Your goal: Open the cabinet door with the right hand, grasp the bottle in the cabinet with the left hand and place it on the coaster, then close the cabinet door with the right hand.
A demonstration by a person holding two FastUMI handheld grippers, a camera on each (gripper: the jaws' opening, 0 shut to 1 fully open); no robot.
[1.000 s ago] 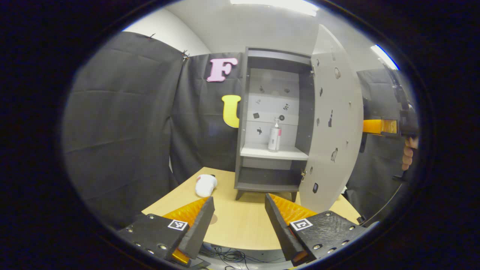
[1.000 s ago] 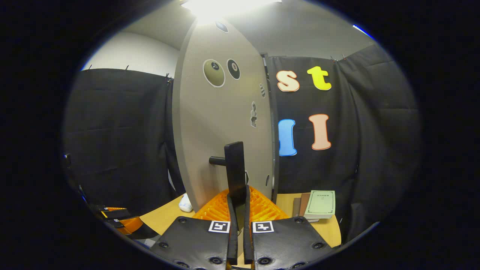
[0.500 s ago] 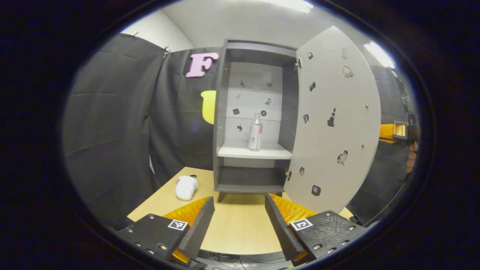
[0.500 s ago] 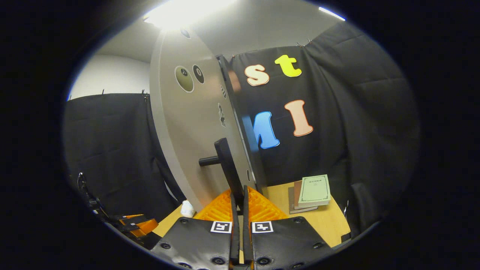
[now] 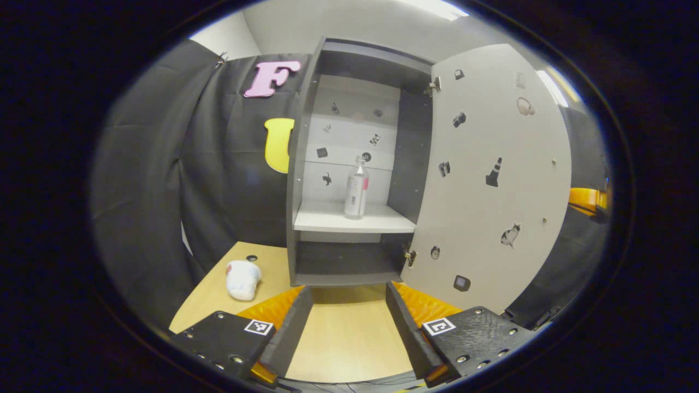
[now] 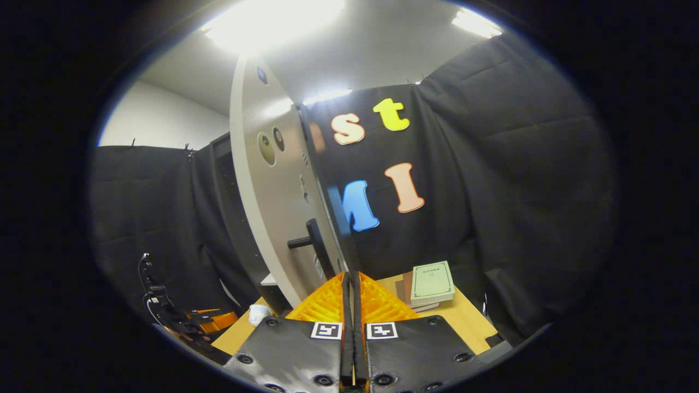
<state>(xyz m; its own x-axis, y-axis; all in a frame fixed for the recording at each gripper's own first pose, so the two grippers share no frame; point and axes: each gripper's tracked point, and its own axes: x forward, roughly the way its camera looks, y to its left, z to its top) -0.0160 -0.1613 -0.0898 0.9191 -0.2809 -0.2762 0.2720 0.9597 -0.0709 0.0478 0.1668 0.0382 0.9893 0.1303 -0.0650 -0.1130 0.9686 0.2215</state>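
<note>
left gripper view: the cabinet door (image 5: 494,180) hangs wide open on the right of the frame, and the bottle (image 5: 356,188) stands upright on the middle shelf (image 5: 327,221), centre frame.
left gripper (image 5: 348,322): fingers spread wide at the bottom of the frame, nothing between them, well short of the cabinet (image 5: 306,164) and over the tabletop (image 5: 349,338).
coaster: can't say for sure, maybe the small dark disc (image 5: 252,257) lower left, near a white bundle (image 5: 241,279).
right gripper view: the right gripper (image 6: 350,311) has its fingers pressed together at bottom centre; the door handle (image 6: 314,251) sits just above the tips, apart from them as far as I can tell.
risk: I reckon the unheld door could drift into the left reach, or a rushed grab tips that tall bottle.
</note>
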